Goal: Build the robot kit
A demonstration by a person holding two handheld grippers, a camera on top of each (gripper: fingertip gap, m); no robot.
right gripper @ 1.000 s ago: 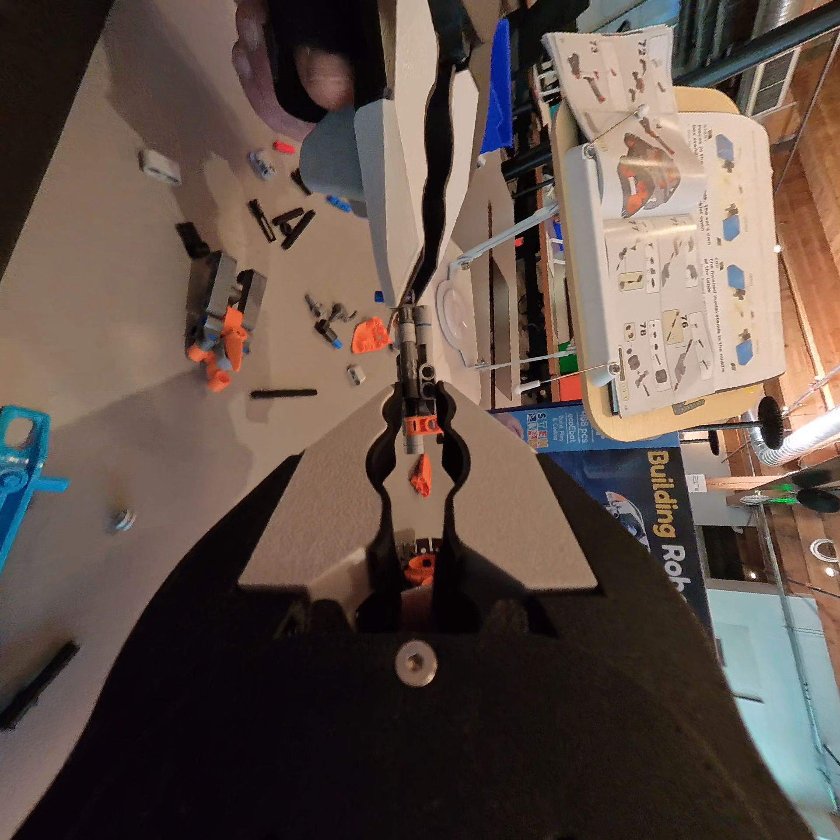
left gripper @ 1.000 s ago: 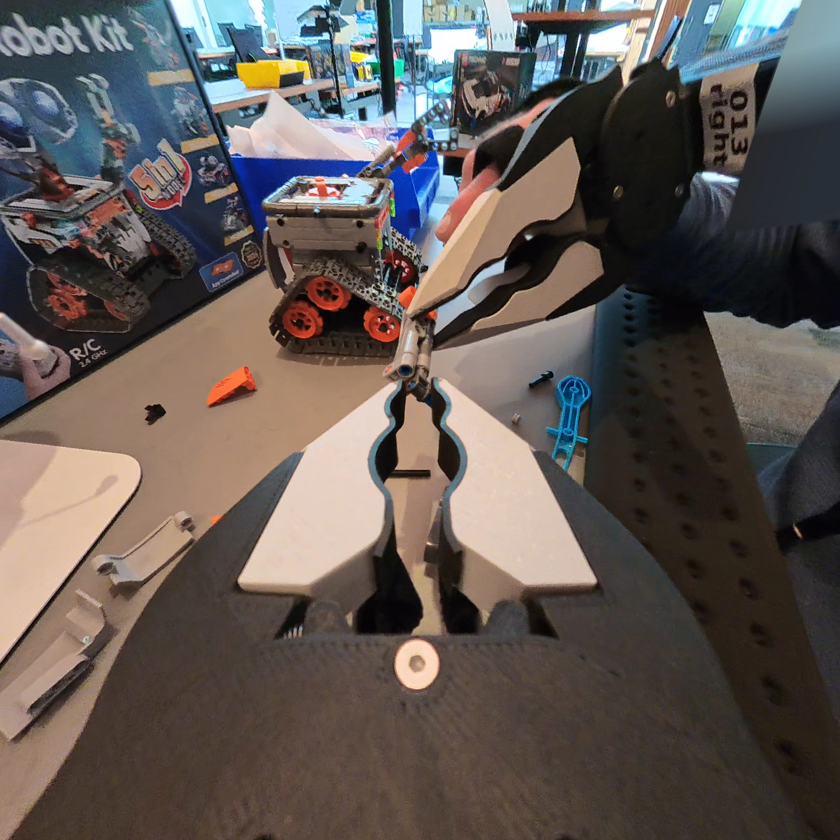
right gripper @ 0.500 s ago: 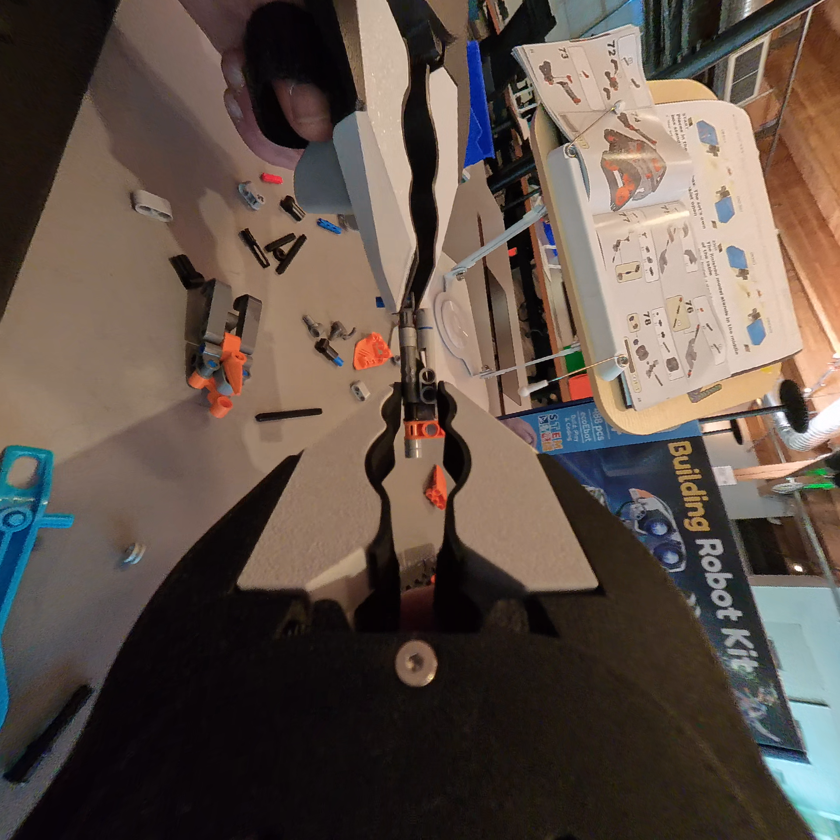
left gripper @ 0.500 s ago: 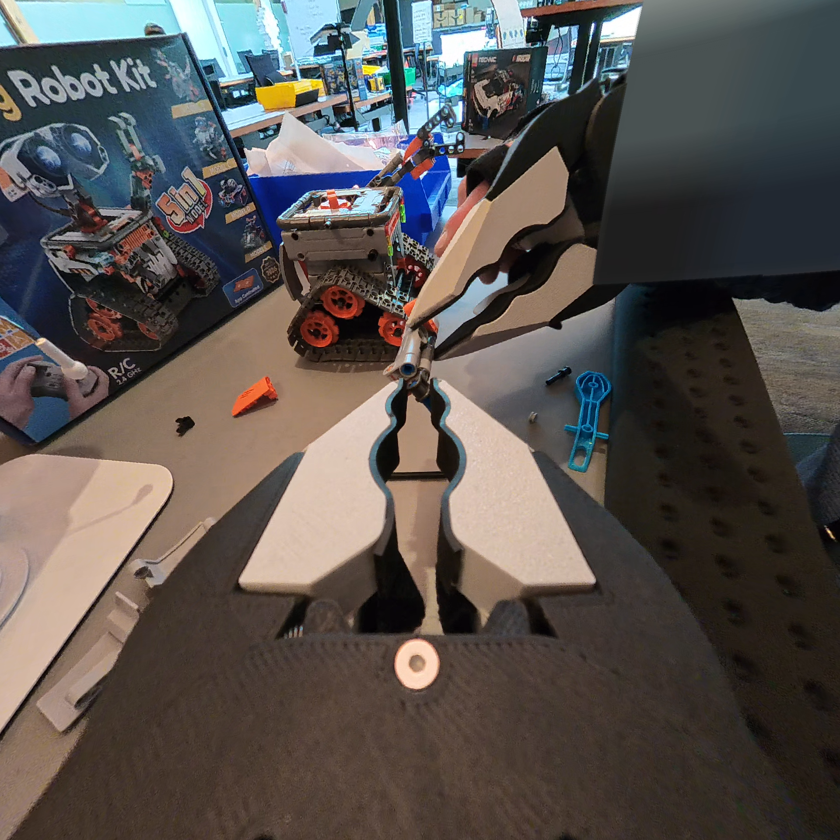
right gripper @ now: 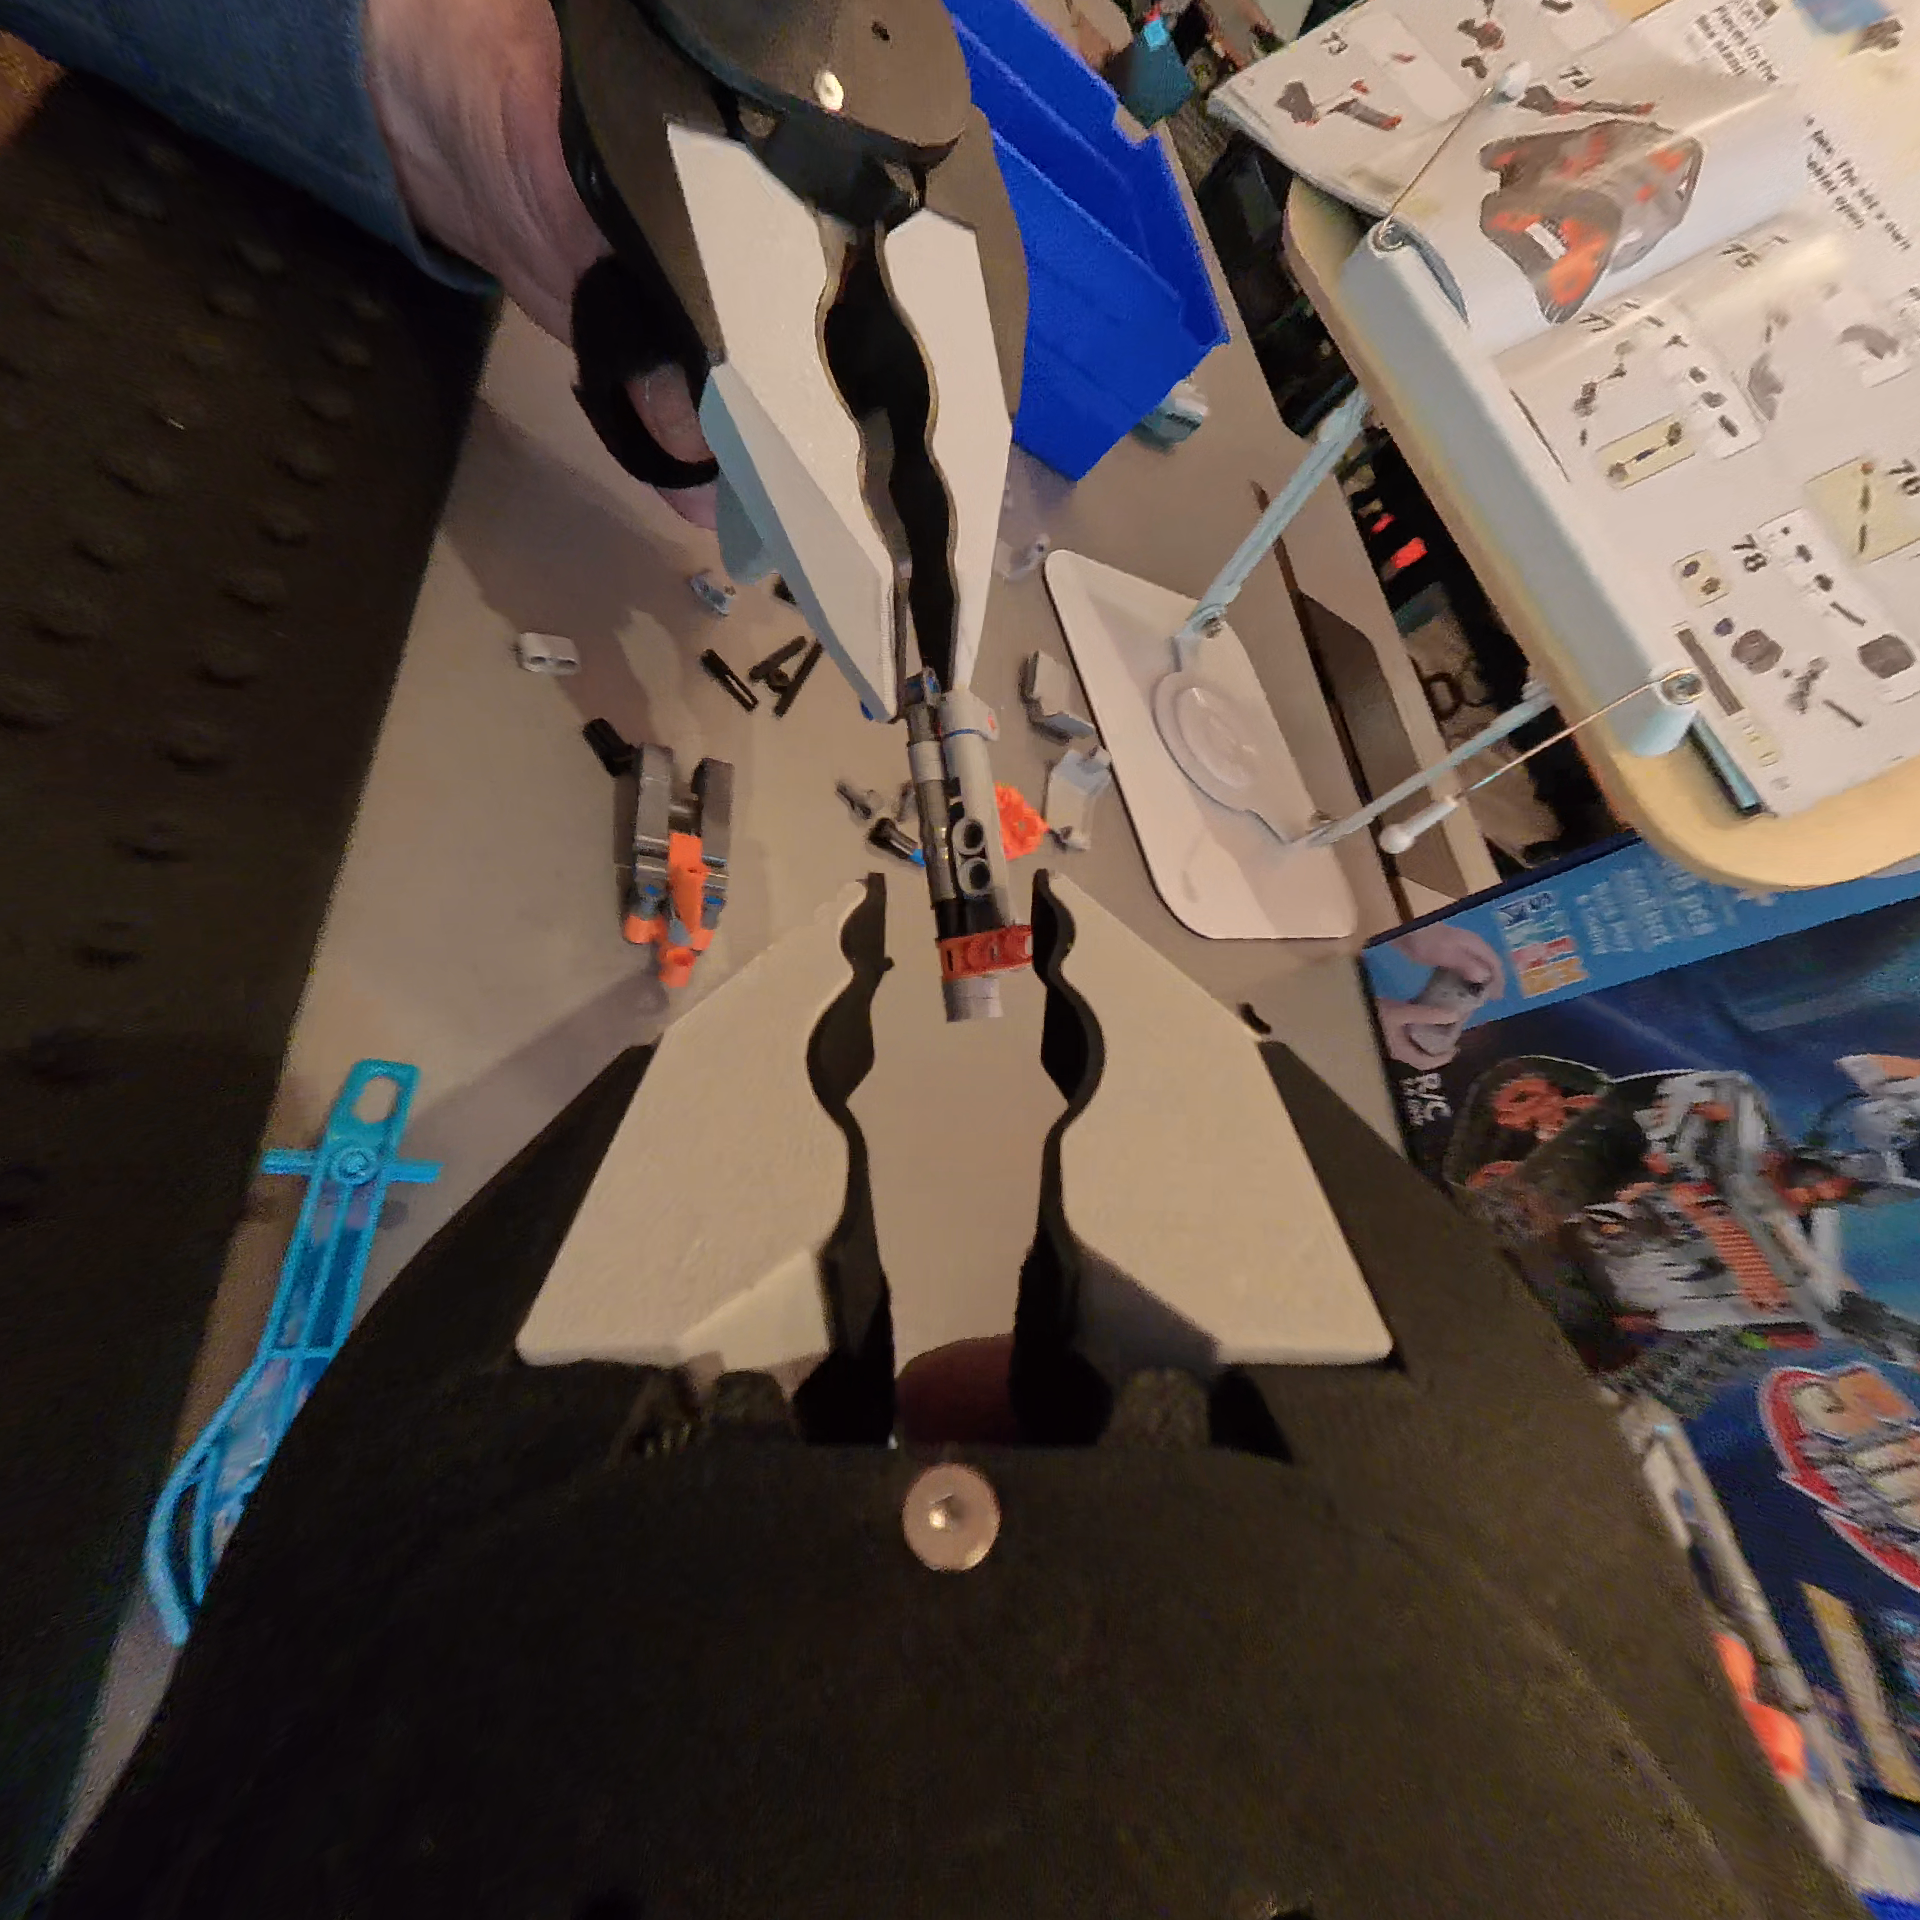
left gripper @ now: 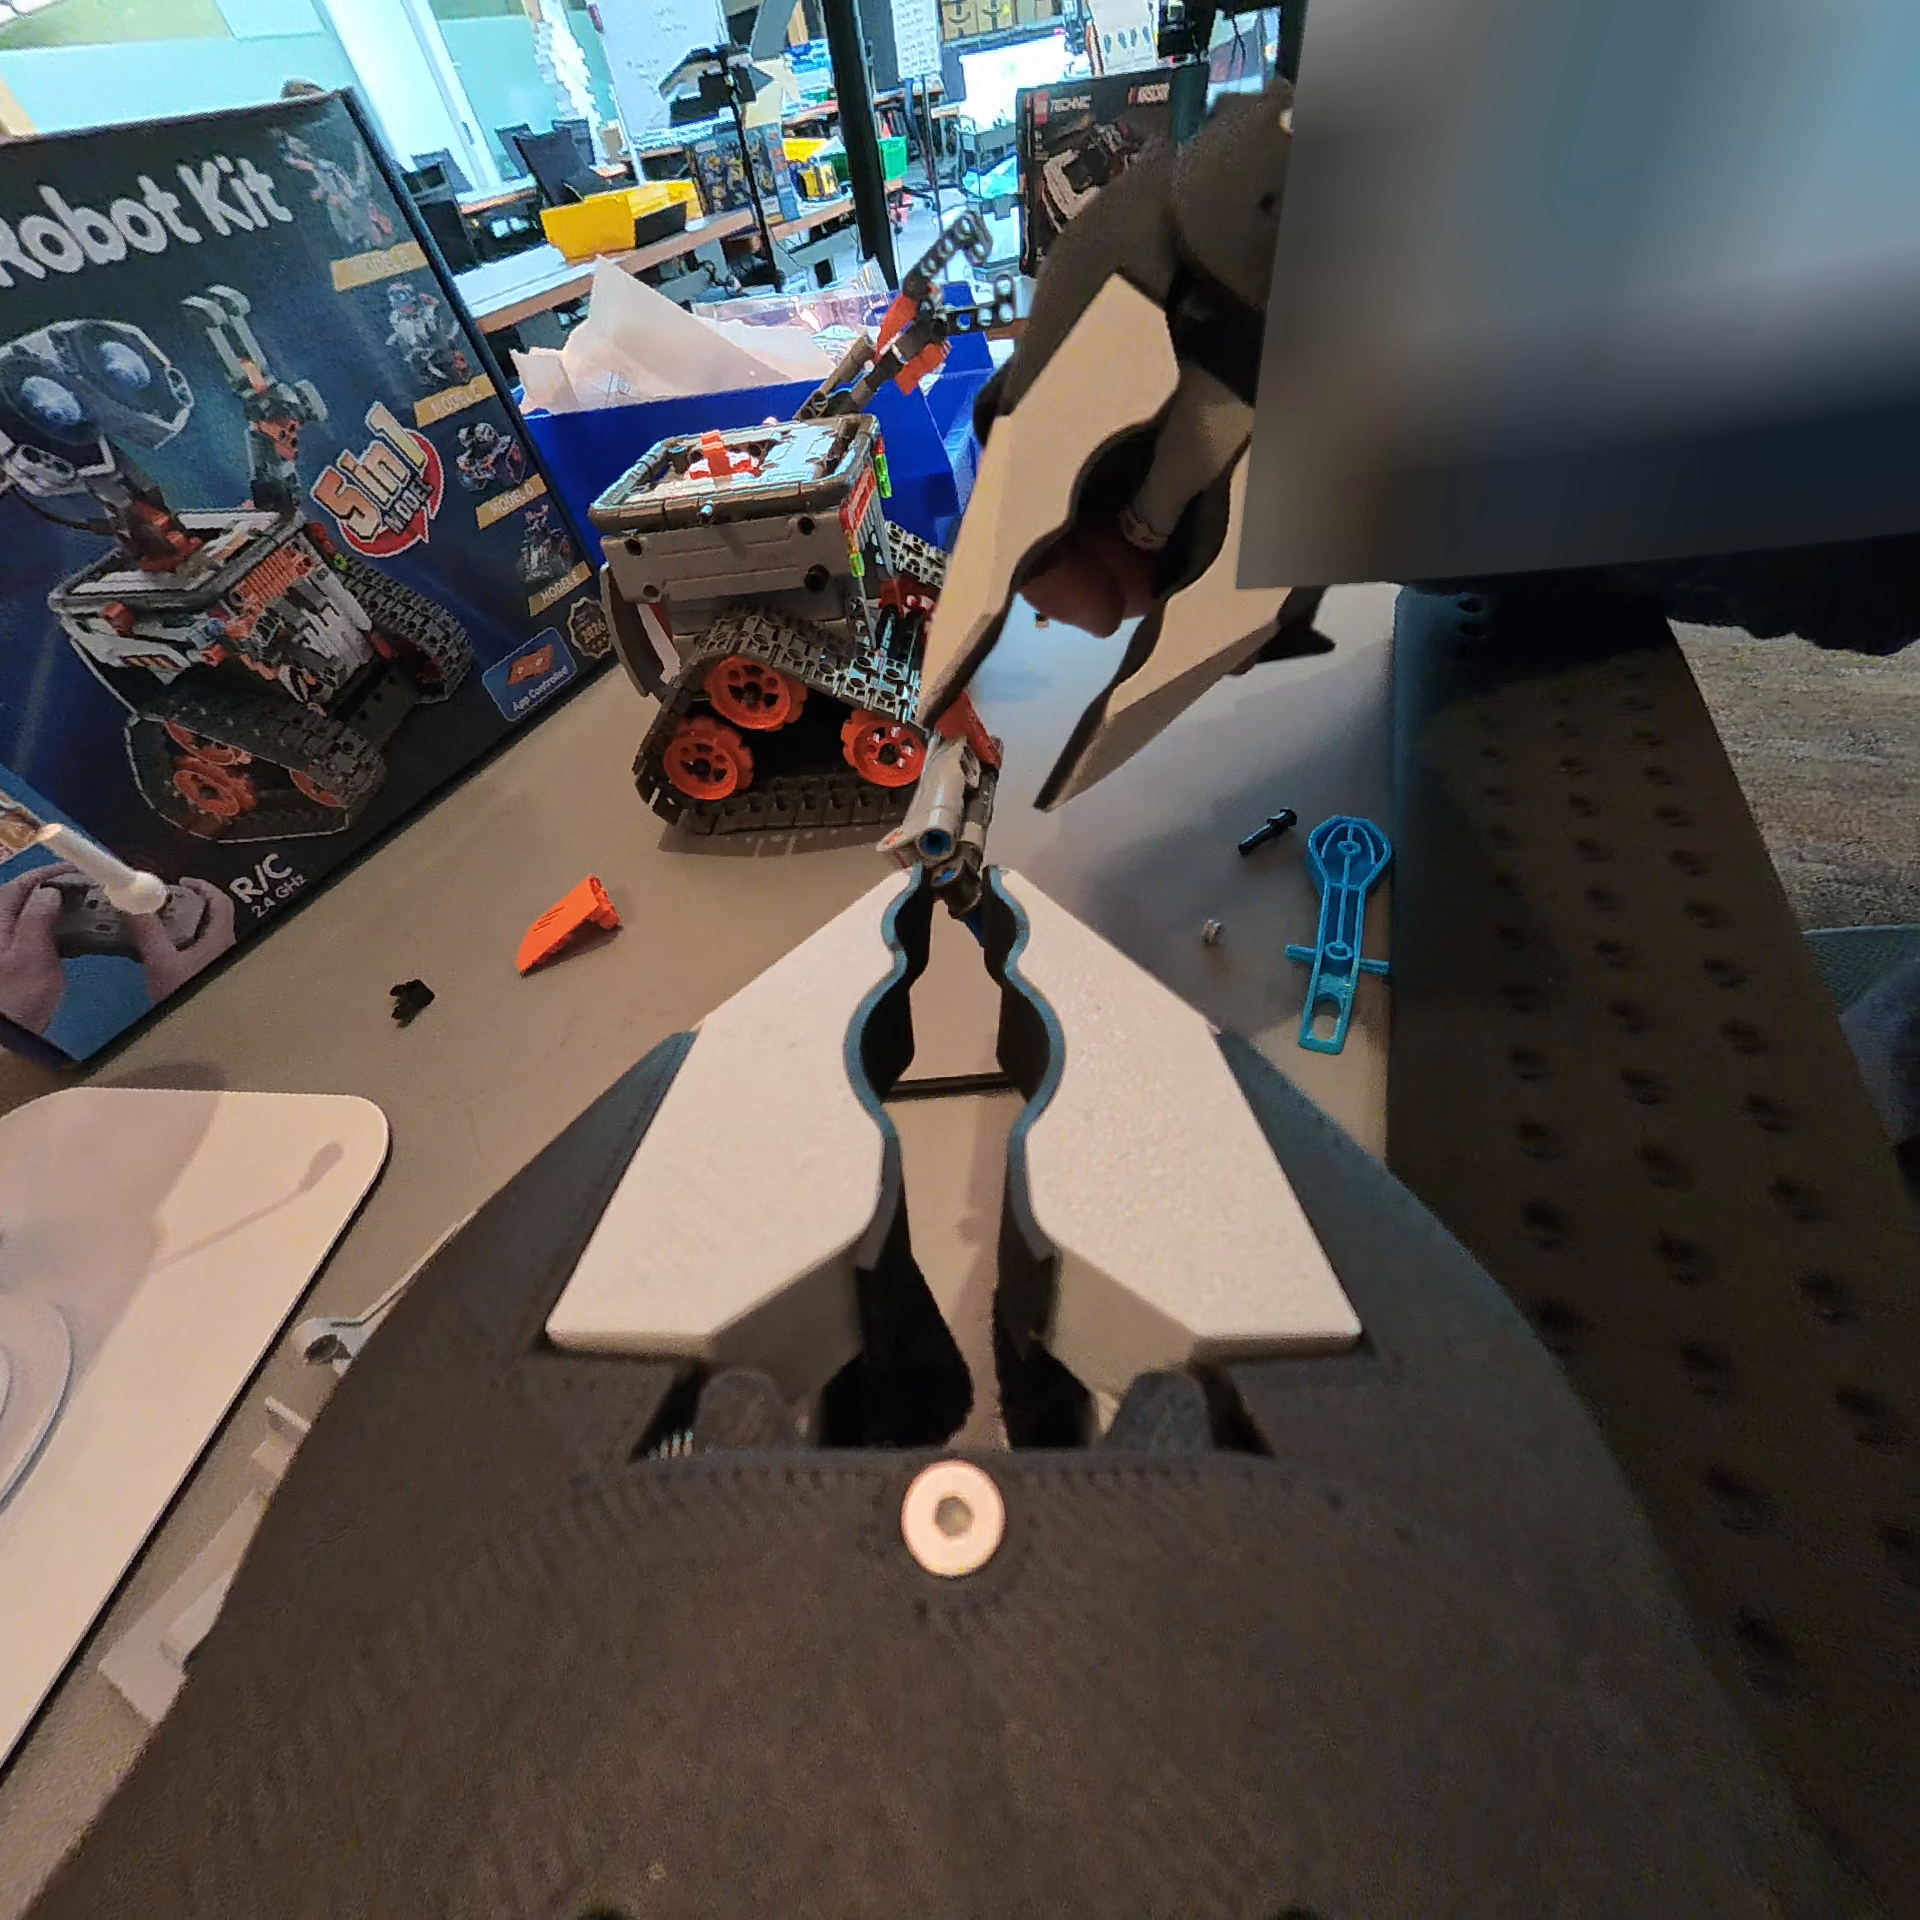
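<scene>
left gripper (left gripper: 951, 883) fingers pinch rod assembly (right gripper: 961, 831), pointing lengthwise between right gripper (right gripper: 956, 894)'s spread fingers.

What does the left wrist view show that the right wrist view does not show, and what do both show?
Only the left wrist view shows the tracked toy vehicle and the orange wedge. Only the right wrist view shows the open instruction booklet and the small grey-orange assembly. Both show the rod assembly pinched by the left tongs, the open right tongs, and the blue tool.
</scene>
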